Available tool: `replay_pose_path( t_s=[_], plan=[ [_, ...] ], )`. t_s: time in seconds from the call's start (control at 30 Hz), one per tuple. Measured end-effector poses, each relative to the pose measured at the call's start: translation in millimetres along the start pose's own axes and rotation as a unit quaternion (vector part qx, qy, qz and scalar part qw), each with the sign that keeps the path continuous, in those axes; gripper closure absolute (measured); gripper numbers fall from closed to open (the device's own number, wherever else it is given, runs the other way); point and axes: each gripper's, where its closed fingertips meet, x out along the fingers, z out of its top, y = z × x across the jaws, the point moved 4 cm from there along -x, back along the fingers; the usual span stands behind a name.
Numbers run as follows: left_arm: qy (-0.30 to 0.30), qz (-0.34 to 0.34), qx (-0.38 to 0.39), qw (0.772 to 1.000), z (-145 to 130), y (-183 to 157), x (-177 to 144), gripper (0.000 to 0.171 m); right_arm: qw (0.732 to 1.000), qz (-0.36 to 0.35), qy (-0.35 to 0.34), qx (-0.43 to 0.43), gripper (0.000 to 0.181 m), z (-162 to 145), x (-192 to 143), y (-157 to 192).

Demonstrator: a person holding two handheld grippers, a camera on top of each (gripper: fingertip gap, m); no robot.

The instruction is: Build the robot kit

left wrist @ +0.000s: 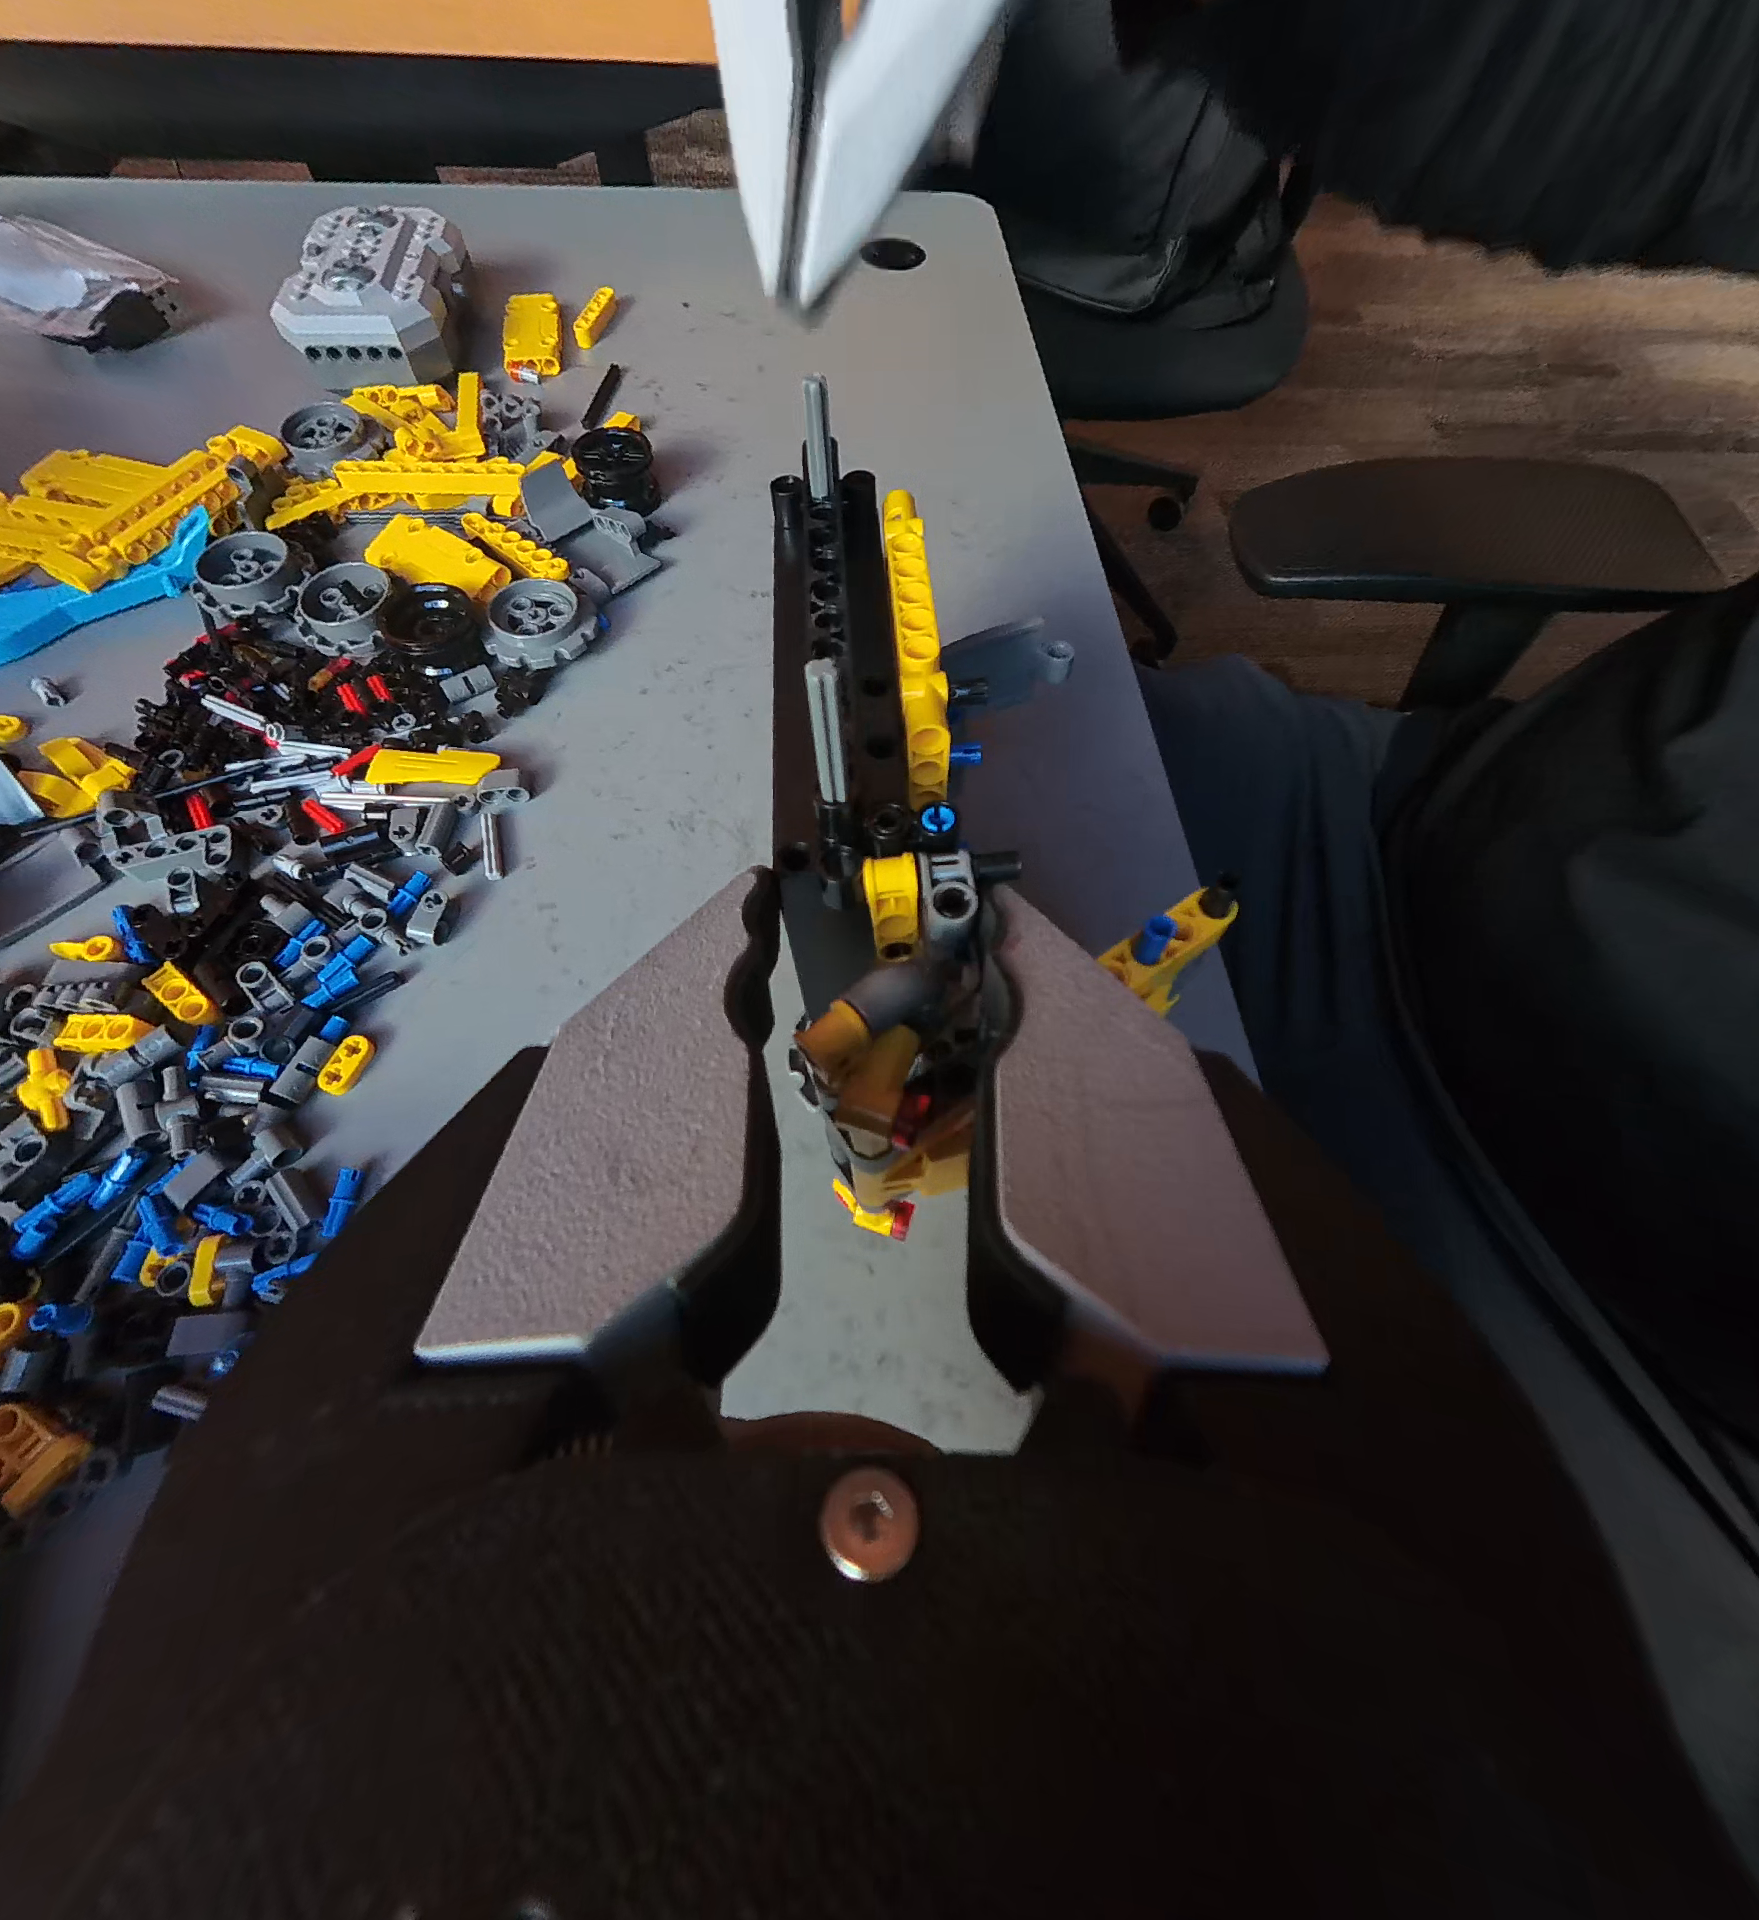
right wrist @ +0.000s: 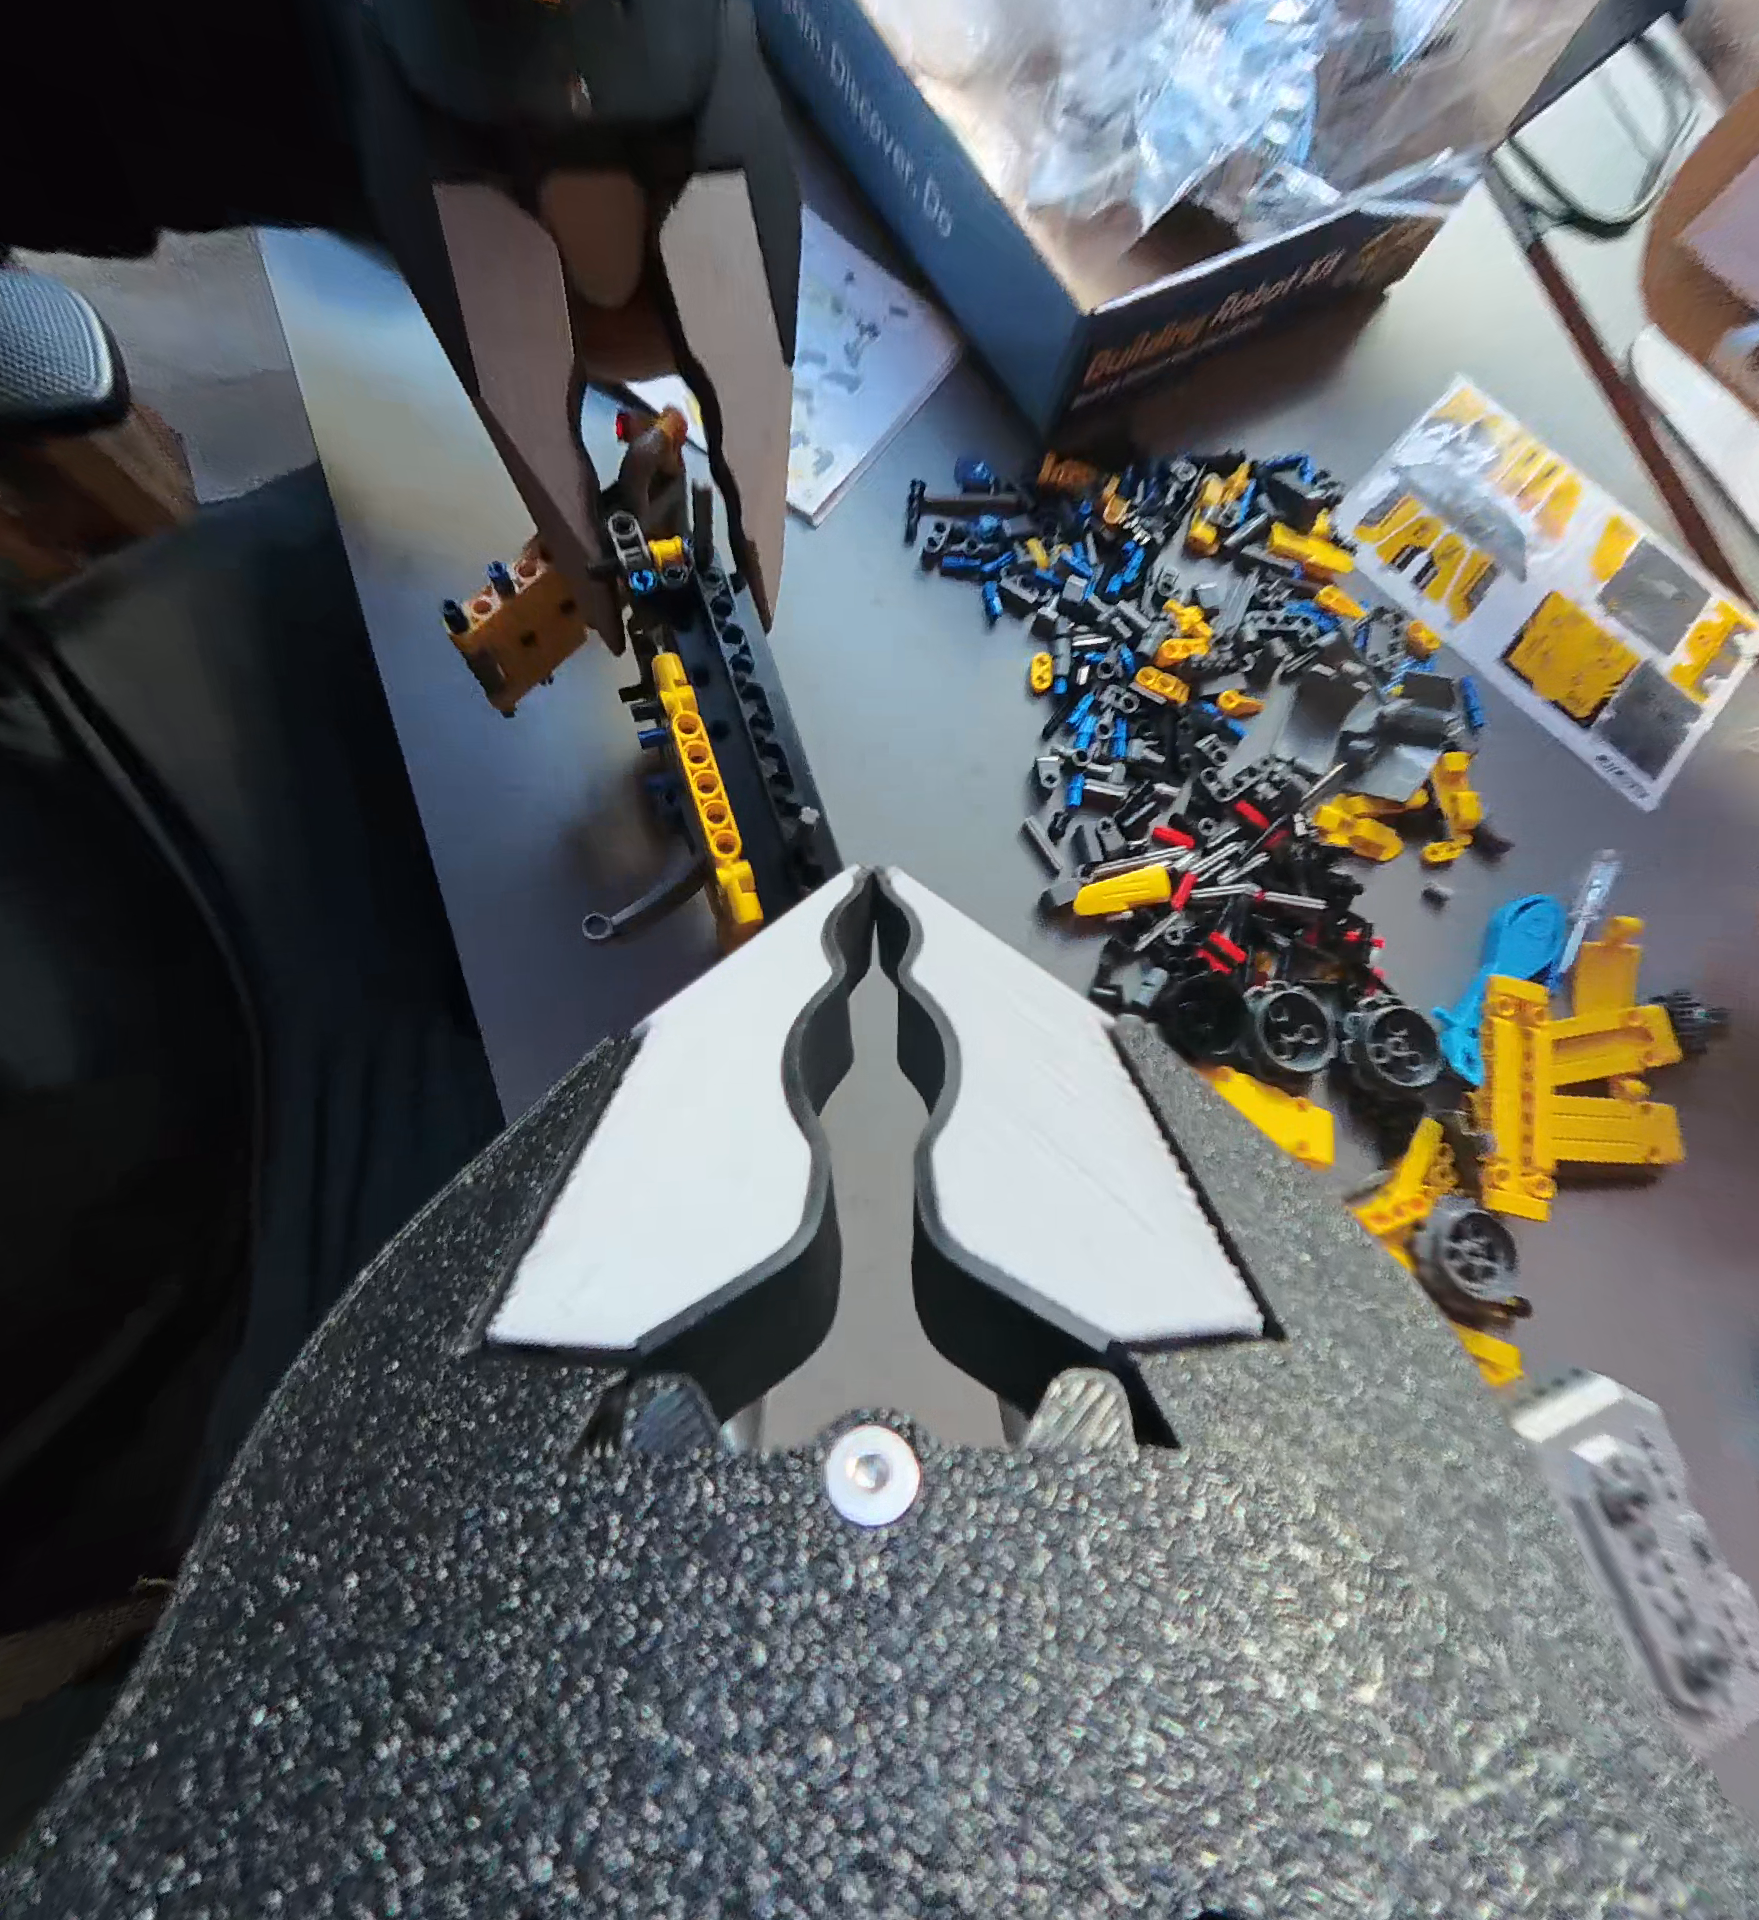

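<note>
The near end of the black-and-yellow beam assembly [left wrist: 859,665] is hidden between the left hand-held gripper's [left wrist: 875,935] fingers. The heap of small pins and connectors [left wrist: 231,935] runs off the left edge, its pieces too small to sort. In the right wrist view the bag-filled box [right wrist: 1218,156] is blurred and cut off at the top.

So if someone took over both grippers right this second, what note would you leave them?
Left gripper: shut on the near end of the long black-and-yellow beam assembly, which runs along the table edge.
Right gripper: shut, holding nothing, hovering at the assembly's far end by its grey axle.
Small yellow sub-build lies beside the left gripper.
Done: the assembly is partly built.
Left: a pile of loose parts unused; sticker sheet unused.
</note>
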Motion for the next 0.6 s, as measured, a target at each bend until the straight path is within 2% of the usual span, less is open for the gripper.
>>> replay_pose_path(
  t_s=[0.07,0.17,0.2,0.23,0.27,0.37,0.6],
  plan=[
    [-0.004,-0.004,-0.019,1.000,0,3,-1,0.137,1.000,-0.003,-0.001,0.017,0.181,-9,15,-1],
    [-0.013,-0.014,-0.078,0.997,-3,12,-3,0.138,0.996,-0.016,-0.056,0.064,0.181,-13,22,-11],
    [-0.019,-0.021,-0.103,0.994,-4,15,-4,0.138,0.993,-0.001,-0.076,0.089,0.173,-13,22,-12],
    [-0.027,-0.029,-0.126,0.991,-5,19,-5,0.138,0.989,0.017,-0.096,0.111,0.154,-14,23,-12],
    [-0.035,-0.036,-0.145,0.988,-6,22,-6,0.138,0.984,0.033,-0.117,0.127,0.146,-16,22,-13],
    [-0.049,-0.055,-0.193,0.978,-9,31,-7,0.138,0.975,0.040,-0.153,0.157,0.152,-27,26,-19],
    [-0.064,-0.090,-0.258,0.960,-12,41,-6,0.138,0.967,0.059,-0.158,0.192,0.148,-45,50,-15]
  ],
)
